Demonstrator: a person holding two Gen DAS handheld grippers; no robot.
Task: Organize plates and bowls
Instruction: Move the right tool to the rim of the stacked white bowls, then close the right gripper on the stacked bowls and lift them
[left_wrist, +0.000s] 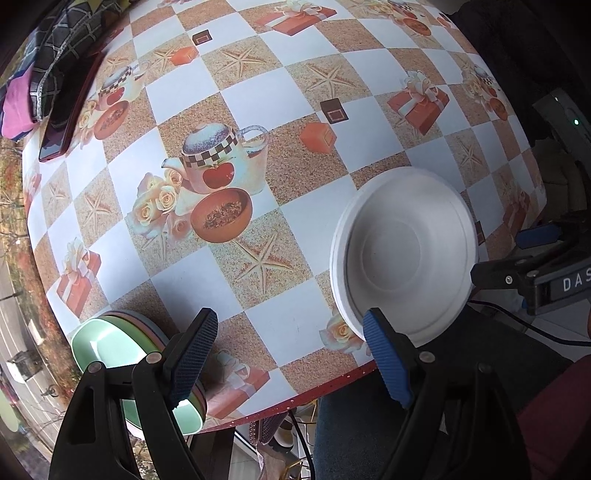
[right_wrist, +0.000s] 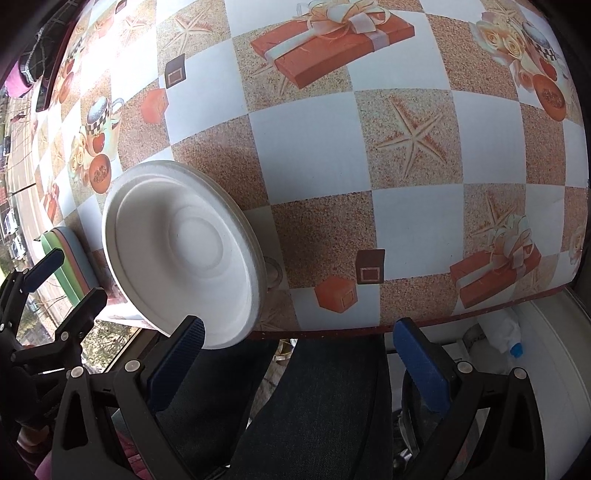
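A stack of white paper bowls (left_wrist: 402, 254) sits near the table's front edge; it also shows in the right wrist view (right_wrist: 184, 251). A stack of pastel plates, green on top (left_wrist: 110, 343), lies at the front left corner, seen edge-on in the right wrist view (right_wrist: 70, 266). My left gripper (left_wrist: 291, 354) is open and empty, its left finger (left_wrist: 192, 354) over the plates and its right finger (left_wrist: 388, 354) at the bowls' near rim. My right gripper (right_wrist: 299, 354) is open and empty, its left finger (right_wrist: 177, 362) at the bowls' near rim.
The table (left_wrist: 280, 92) has a checkered cloth printed with teapots, starfish and gift boxes. A dark red phone (left_wrist: 70, 110) and folded clothes (left_wrist: 44, 66) lie at the far left. My legs (right_wrist: 314, 406) are below the front edge.
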